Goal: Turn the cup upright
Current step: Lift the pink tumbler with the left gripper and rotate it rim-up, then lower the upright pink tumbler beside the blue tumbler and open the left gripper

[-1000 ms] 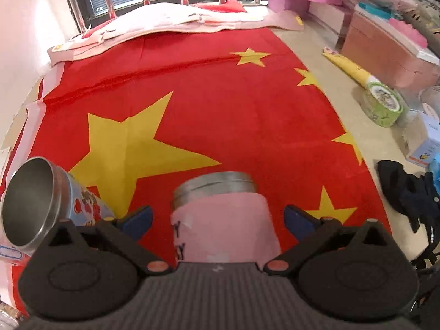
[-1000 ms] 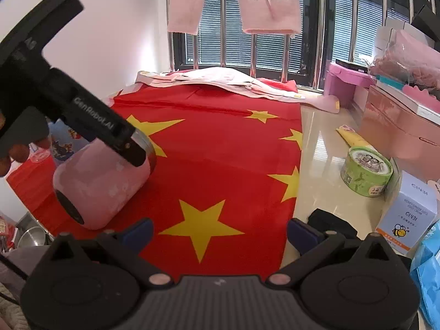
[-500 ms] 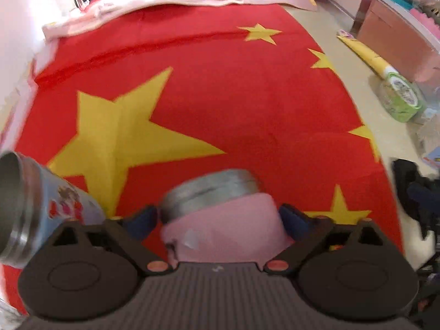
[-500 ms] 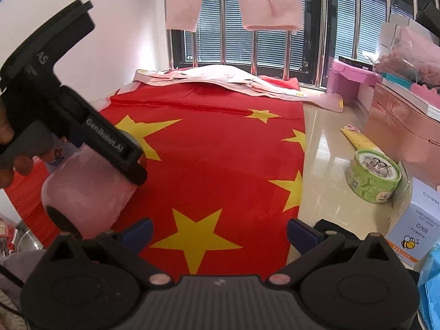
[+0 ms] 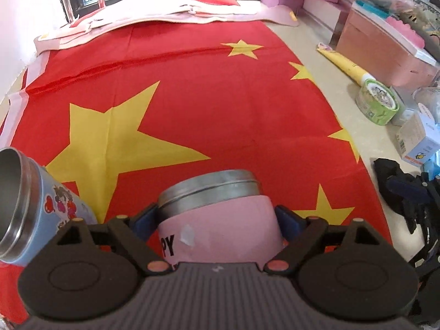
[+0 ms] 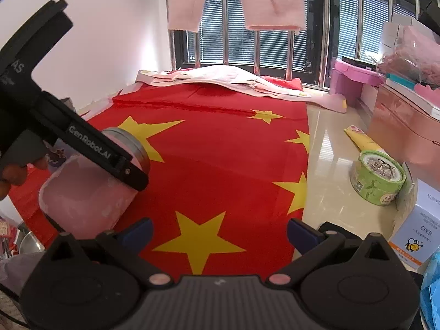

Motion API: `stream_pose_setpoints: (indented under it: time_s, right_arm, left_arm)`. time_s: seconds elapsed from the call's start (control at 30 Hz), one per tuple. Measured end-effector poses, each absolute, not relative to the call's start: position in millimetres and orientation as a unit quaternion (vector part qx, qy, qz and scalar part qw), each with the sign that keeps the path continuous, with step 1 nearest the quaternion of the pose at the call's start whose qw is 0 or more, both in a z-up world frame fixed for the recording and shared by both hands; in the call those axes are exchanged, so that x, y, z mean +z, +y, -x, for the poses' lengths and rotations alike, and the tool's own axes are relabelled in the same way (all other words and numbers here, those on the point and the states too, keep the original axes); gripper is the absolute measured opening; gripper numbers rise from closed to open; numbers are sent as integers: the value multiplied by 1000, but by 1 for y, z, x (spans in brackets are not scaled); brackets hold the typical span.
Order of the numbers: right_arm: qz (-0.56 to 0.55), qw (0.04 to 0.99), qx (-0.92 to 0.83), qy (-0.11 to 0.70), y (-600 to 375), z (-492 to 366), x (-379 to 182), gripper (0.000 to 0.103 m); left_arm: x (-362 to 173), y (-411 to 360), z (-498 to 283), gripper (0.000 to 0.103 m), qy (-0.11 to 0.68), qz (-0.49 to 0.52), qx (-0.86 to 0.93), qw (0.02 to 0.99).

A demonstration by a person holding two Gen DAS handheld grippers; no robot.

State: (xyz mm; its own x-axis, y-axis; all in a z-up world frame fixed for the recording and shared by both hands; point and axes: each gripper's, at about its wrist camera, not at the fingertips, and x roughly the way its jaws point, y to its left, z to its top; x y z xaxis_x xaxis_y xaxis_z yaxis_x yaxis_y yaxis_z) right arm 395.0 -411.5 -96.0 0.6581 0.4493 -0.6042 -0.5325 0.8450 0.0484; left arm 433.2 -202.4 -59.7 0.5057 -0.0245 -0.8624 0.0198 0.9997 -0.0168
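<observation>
At lower centre of the left wrist view, the left gripper (image 5: 217,217) pinches the pink cup (image 5: 220,233) by its sides, steel rim tilted up and away over the red flag (image 5: 206,104). A blue cup (image 5: 41,214) crowds the lower left edge. The right gripper (image 6: 220,231) hangs spread wide, nothing between its fingers, with open flag ahead of it.

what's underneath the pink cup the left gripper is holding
Under the pink cup, held tilted in the left gripper, lies the red flag cloth with yellow stars. The patch directly below the cup is covered, and so is the surface beneath the cloth.
</observation>
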Motion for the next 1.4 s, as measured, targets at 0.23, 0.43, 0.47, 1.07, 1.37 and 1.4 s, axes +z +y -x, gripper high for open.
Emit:
stream_pose_setpoints:
  time_s: [0.23, 0.43, 0.47, 1.07, 1.37, 1.4]
  right_arm:
    - [57, 911, 265, 309, -414, -387, -92, 103]
    - [43, 915, 261, 304, -415, -381, -89, 103]
    - [40, 915, 261, 304, -415, -380, -89, 103]
    - [-9, 928, 239, 285, -412, -382, -86, 103]
    - [-16, 927, 236, 292, -405, -388, -91, 103]
    - [-16, 927, 236, 292, -405, -388, -91, 103]
  left_arm:
    - [-41, -205, -411, 89, 452, -4, -35, 891]
    - [-23, -211, -389, 87, 408, -16, -58, 911]
    - [-21, -211, -386, 87, 403, -15, -63, 913]
    - [-6, -196, -381, 86, 322, -47, -18, 945]
    - [-36, -200, -397, 86, 323, -82, -3, 943]
    - [-36, -201, -398, 86, 324, -83, -5, 942]
